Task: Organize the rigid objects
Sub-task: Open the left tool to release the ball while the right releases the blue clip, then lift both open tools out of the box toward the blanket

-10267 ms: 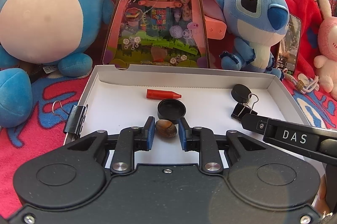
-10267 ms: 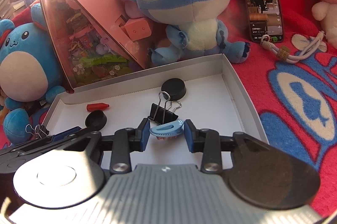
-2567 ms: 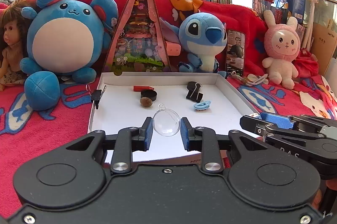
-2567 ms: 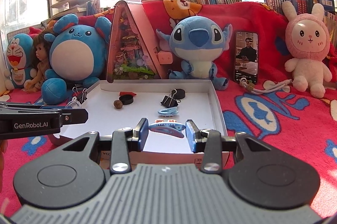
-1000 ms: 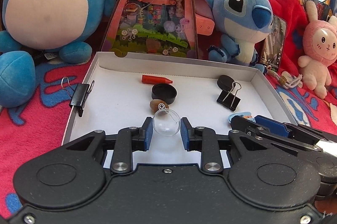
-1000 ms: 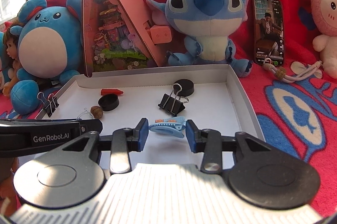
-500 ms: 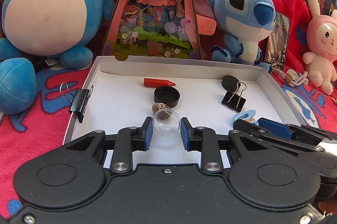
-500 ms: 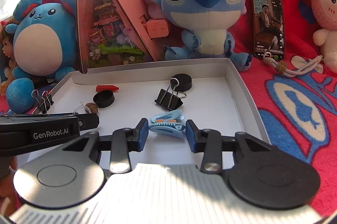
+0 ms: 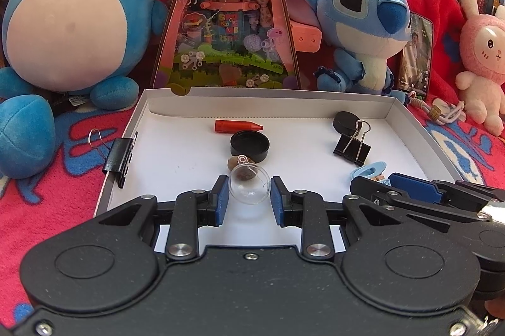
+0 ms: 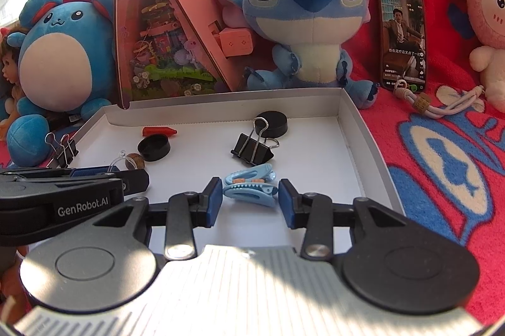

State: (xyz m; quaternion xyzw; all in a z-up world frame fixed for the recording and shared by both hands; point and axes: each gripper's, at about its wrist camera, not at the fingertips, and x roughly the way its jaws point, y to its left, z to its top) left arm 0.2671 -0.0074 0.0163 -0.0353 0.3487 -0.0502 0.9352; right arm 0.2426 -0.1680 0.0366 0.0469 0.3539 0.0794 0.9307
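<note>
- The left gripper (image 9: 249, 199) is clamped on a clear ball (image 9: 249, 187) over the near part of the white tray (image 9: 410, 127), just in front of a brown nut (image 9: 235, 163).
- The right gripper (image 10: 249, 201) has its jaws opening around a blue hair clip (image 10: 251, 192); the pads no longer seem to press on it, and a second blue clip (image 10: 249, 175) lies touching it.
- Risk: the ball is smooth, round and hard, so once let go it may roll into the nut or the black cap (image 9: 250, 146).
- Risk: the toothed plastic clip could snag a pad and get dragged.
- The black binder clip (image 10: 252, 151) is folded metal with wire handles.
</note>
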